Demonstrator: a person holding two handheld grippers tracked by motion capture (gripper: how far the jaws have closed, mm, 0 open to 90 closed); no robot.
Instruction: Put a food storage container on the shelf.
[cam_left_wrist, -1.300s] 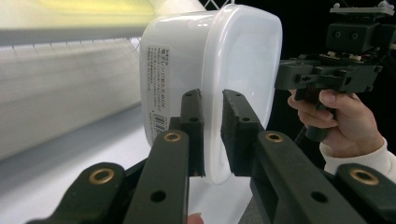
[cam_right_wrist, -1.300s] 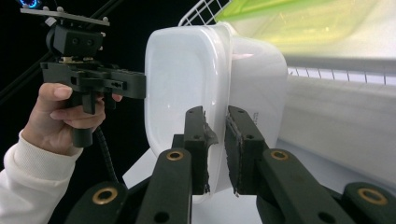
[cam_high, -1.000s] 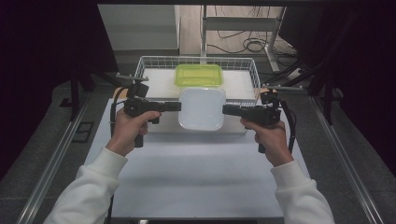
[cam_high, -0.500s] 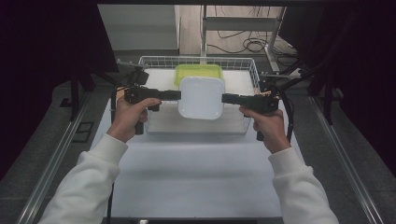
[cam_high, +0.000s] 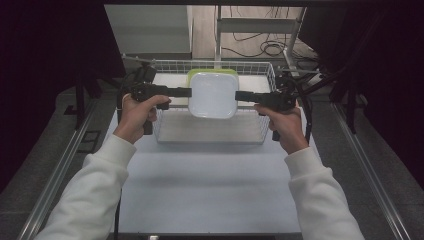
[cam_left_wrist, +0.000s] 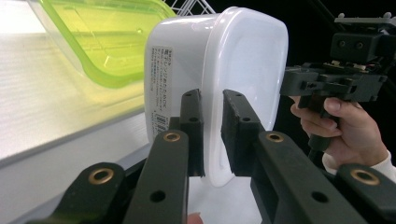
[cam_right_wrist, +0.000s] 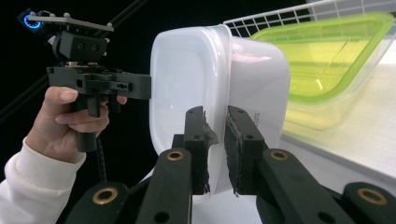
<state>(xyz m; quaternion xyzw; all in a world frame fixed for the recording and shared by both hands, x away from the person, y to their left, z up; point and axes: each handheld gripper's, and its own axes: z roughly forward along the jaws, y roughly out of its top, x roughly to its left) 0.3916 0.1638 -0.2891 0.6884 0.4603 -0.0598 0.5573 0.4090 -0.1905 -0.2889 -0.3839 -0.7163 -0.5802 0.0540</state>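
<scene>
White counter carries a wire basket. Left tongs and right tongs each clamp an opposite rim of a smooth, rounded white tub, held above the basket. Beyond it, a translucent green tub sits inside the basket.

Green-lidded container in wire basket; cables behind.
</scene>
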